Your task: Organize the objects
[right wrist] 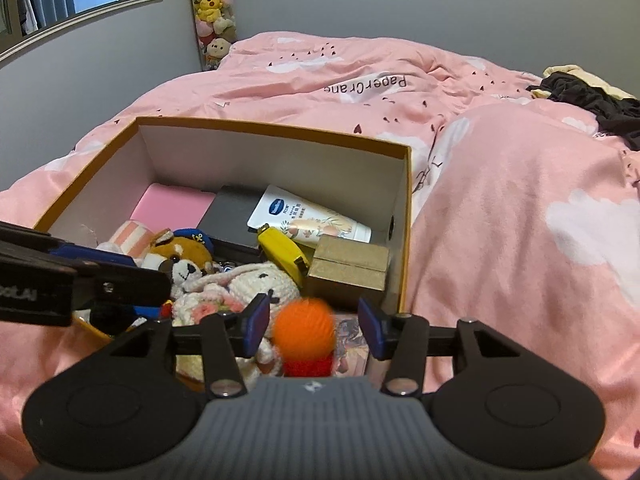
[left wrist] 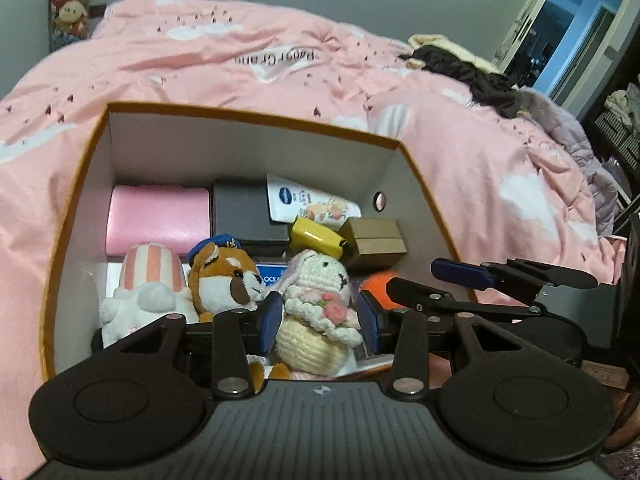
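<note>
A pink bed (right wrist: pixel 500 216) with a cloud-print duvet carries an open orange-edged box (left wrist: pixel 256 118), already crowded with a pink case (left wrist: pixel 158 216), a dark case (left wrist: pixel 246 210), a cream tube (right wrist: pixel 308 216), a yellow item (left wrist: pixel 314 236) and a brown carton (right wrist: pixel 350 266). The left tongs (left wrist: pixel 318 316) stand spread on either side of a crocheted bunny (left wrist: pixel 316 312) at the near end of the box, beside a fox plush (left wrist: pixel 224 276) and a striped plush (left wrist: pixel 148 280); whether the pads touch the bunny is hard to tell. The right tongs (right wrist: pixel 312 326) are also spread, with an orange-headed knit doll (right wrist: pixel 304 328) between the fingers, apparently unpinched and blurred, perhaps dropping. The risk is crowding: the soft toys are packed against one another, so closing on the bunny may drag the fox, and the two tools sit near enough to collide. The box's near wall and floor are hidden by the tools, and the doll's lower body is cut off.
</note>
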Tool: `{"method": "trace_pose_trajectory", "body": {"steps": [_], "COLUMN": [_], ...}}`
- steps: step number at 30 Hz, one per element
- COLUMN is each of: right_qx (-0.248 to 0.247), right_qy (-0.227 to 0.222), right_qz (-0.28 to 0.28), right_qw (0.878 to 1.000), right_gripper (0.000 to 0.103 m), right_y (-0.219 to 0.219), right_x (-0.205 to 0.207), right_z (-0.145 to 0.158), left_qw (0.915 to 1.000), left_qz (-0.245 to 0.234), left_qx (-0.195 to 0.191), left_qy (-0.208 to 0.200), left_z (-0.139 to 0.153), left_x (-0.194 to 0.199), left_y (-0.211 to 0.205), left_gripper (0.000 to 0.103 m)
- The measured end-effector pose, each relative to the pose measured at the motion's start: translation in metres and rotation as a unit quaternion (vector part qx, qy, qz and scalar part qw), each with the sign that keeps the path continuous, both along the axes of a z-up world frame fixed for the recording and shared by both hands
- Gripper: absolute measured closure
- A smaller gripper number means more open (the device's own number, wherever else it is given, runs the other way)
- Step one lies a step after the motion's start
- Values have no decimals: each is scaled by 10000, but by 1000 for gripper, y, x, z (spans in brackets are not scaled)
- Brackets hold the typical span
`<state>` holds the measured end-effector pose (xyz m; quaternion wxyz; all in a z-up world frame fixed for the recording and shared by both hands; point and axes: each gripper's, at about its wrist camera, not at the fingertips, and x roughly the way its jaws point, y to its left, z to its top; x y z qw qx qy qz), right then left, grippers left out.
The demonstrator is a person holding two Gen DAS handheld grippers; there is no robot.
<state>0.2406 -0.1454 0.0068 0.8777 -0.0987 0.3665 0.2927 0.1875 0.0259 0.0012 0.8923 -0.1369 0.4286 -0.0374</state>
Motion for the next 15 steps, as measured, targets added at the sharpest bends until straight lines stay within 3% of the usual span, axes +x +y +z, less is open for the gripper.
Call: {"method": "trace_pose_trajectory", "body": {"steps": [7,15], "right_qx": [141,551], "right_qy": [-179,-960], "right_qz": [-149,-361], "right_qw": [9996,9932], "right_gripper": [49,41], "right_y": [-17,-37], "right_x": [-25,-69], "right_z": [18,48], "left_qw": [9988,9903], "left_qz": [213,401], "left_qx": [174,345], "left_qy": [-405,-1284], "left_z": [15,38], "left_x": [-30,-76], "left_y": [-7,-20], "left_gripper": [53,32]}}
